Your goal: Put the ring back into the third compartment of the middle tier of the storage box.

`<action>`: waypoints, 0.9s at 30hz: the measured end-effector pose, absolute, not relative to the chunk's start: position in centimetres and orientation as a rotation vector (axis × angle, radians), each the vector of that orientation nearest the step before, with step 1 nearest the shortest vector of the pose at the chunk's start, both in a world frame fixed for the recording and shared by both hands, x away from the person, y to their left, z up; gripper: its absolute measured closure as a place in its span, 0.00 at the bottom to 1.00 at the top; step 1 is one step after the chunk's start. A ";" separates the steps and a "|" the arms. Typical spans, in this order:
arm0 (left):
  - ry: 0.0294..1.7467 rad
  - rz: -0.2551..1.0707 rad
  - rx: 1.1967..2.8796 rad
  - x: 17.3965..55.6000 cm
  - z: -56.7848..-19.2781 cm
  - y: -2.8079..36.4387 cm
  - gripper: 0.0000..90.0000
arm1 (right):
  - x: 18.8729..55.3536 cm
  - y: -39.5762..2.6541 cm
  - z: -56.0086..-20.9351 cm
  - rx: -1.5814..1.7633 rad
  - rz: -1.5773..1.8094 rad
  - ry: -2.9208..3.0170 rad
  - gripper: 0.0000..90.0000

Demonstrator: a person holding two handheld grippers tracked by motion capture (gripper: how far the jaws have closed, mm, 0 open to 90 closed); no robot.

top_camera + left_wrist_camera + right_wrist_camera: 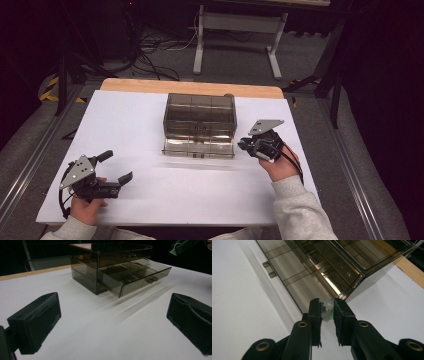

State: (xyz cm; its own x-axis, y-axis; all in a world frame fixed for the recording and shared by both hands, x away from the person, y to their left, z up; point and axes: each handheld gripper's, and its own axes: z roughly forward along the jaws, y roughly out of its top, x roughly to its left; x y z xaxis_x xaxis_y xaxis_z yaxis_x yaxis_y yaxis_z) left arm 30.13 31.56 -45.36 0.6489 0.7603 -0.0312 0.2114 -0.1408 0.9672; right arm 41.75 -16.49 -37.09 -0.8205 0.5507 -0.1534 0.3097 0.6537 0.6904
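Drawer box (200,117) sitting on table (130,125), at centre toward far edge. Bottom drawer (198,148) standing pulled out toward person, lying before box. Right gripper (243,145) hanging just right of drawer's front corner, gripping small piece (327,310) between its pads. Left gripper (116,167) resting near table's front left, well apart from box, pointing right. Desk frame (240,30) standing behind table on floor.

Small clear piece with a green edge (327,310): pinched between the right gripper's jaws, off the table, just beside the open drawer's corner. Smoky clear drawer box (199,118): upright mid-table, bottom drawer (198,148) pulled out, divided into compartments.
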 end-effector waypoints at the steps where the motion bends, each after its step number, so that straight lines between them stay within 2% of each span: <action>1: 0.801 0.577 1.684 30.1 -45.4 31.6 0.00 | 41.8 -16.3 -37.1 0.678 0.959 2.528 0.85; 27: 0.809 0.569 1.679 30.0 -45.3 31.6 0.00 | 44.1 -12.4 -37.9 0.620 0.891 2.600 0.85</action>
